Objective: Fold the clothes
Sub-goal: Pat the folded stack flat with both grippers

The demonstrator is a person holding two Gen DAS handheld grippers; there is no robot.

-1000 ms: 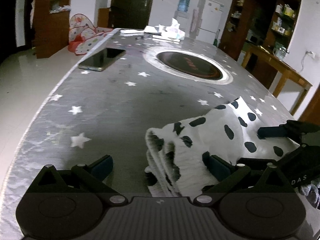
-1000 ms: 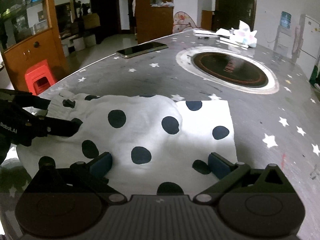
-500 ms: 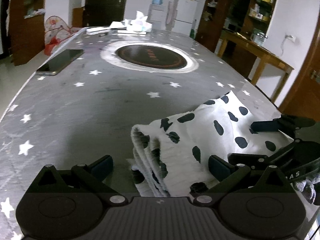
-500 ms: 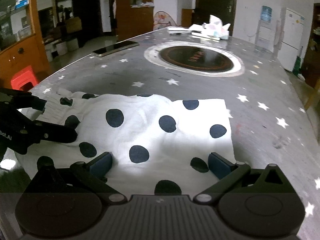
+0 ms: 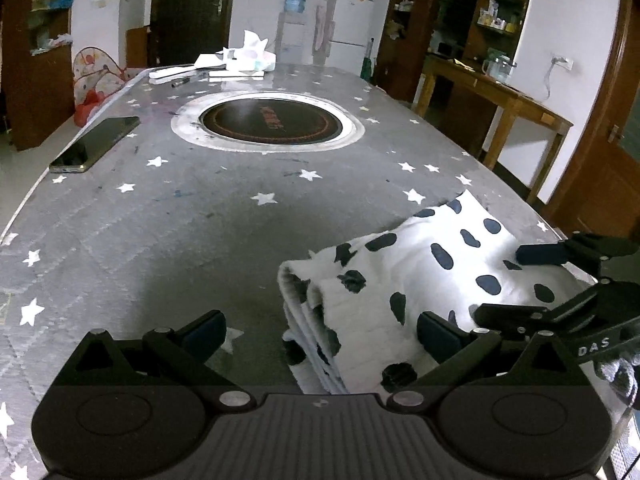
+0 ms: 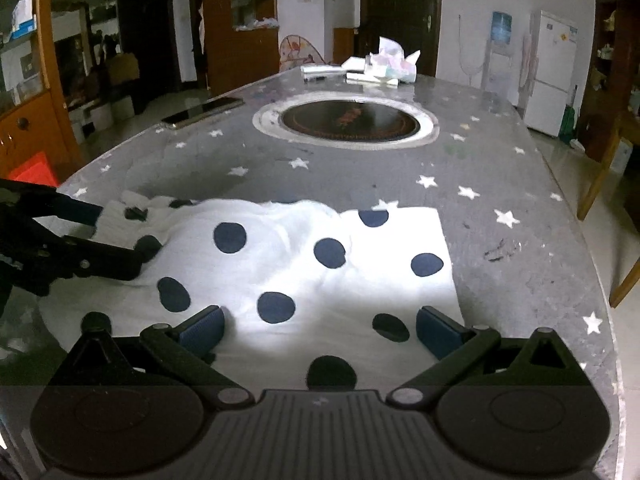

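A white garment with dark polka dots (image 6: 304, 264) lies folded on the grey star-patterned table (image 6: 500, 184). In the left wrist view the garment (image 5: 420, 276) shows its layered folded edge at lower right. My left gripper (image 5: 320, 334) is open, its right finger over the garment's left end. My right gripper (image 6: 318, 326) is open, low over the garment's near edge. Each gripper shows in the other's view, the right gripper (image 5: 560, 280) over the garment's far end, the left gripper (image 6: 80, 240) over its left end.
A round dark hotplate (image 5: 266, 120) is set in the table's middle. A phone (image 5: 96, 142) lies near the left edge. Tissues and papers (image 5: 240, 60) sit at the far end. A wooden side table (image 5: 496, 96) stands to the right.
Both views have swung slightly so the table's far end is more centred. The garment lies much the same and both grippers stay open over it.
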